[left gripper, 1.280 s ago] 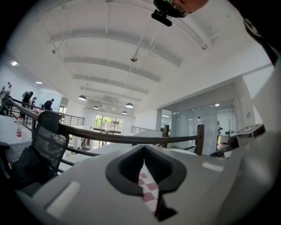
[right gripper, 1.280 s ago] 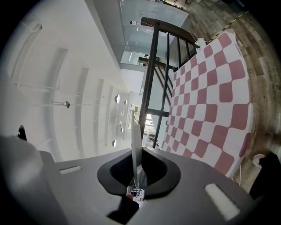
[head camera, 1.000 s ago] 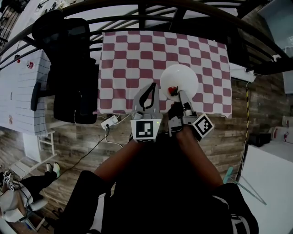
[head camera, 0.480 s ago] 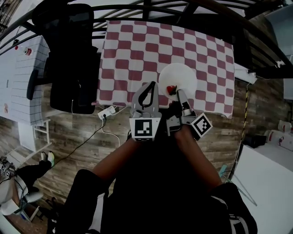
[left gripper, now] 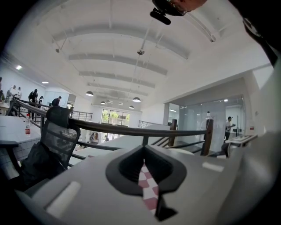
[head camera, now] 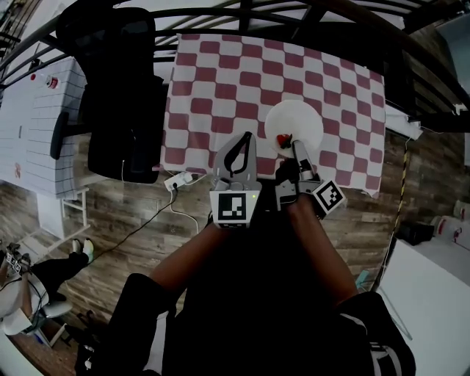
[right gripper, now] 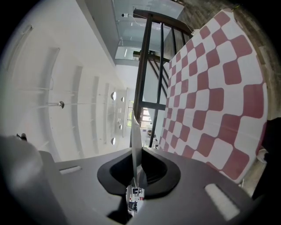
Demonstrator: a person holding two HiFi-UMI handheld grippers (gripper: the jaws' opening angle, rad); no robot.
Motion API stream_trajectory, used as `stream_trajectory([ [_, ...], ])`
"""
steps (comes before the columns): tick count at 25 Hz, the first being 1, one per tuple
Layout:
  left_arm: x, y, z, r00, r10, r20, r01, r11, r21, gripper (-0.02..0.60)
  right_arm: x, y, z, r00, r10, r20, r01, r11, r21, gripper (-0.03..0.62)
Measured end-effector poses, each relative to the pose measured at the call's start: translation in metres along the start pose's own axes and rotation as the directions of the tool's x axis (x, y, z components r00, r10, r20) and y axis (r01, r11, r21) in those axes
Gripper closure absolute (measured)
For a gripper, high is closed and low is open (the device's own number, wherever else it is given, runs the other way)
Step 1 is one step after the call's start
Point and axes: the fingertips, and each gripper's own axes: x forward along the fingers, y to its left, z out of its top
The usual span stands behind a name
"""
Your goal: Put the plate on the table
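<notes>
The white plate (head camera: pixel 295 121) hangs over the near right part of the table with the red-and-white checked cloth (head camera: pixel 220 88). A small red thing (head camera: pixel 283 139) lies on it near the rim. My right gripper (head camera: pixel 295 147) is shut on the plate's near rim. In the right gripper view the plate (right gripper: pixel 135 136) shows edge-on between the jaws, with the cloth (right gripper: pixel 219 101) to the right. My left gripper (head camera: pixel 246 139) hovers at the table's near edge, left of the plate, shut and holding nothing. The cloth (left gripper: pixel 147 186) shows through the gap in its jaws.
A black office chair (head camera: pixel 121 110) stands against the table's left side. A white power strip (head camera: pixel 180 178) and its cable lie on the wooden floor below the table edge. A dark railing (head camera: pixel 294 15) runs behind the table. White tables stand at far left (head camera: pixel 37 125) and lower right (head camera: pixel 433 294).
The head view has shifted a little. The plate stays in the right gripper's hold and has drifted slightly right over the table. The left gripper keeps its place.
</notes>
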Motion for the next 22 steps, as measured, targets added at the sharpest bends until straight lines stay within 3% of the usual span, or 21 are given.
stream_trajectory([
  [11,0.049,-0.010,-0.001,1.000,-0.007,-0.029,0.007,1.000,0.005,0.572,0.038,-0.029,0.034,0.999,0.022,-0.025,-0.021,1.000,0.007,0.579],
  [16,0.071,-0.015,0.003,0.999,-0.005,-0.046,0.007,0.999,0.044,0.572,0.056,-0.043,0.043,0.997,0.007,-0.073,-0.006,1.000,0.012,0.579],
  [22,0.102,-0.014,0.000,0.996,0.026,-0.084,-0.021,0.998,0.059,0.572,0.082,-0.064,0.059,0.992,-0.016,-0.125,0.007,0.998,-0.065,0.579],
])
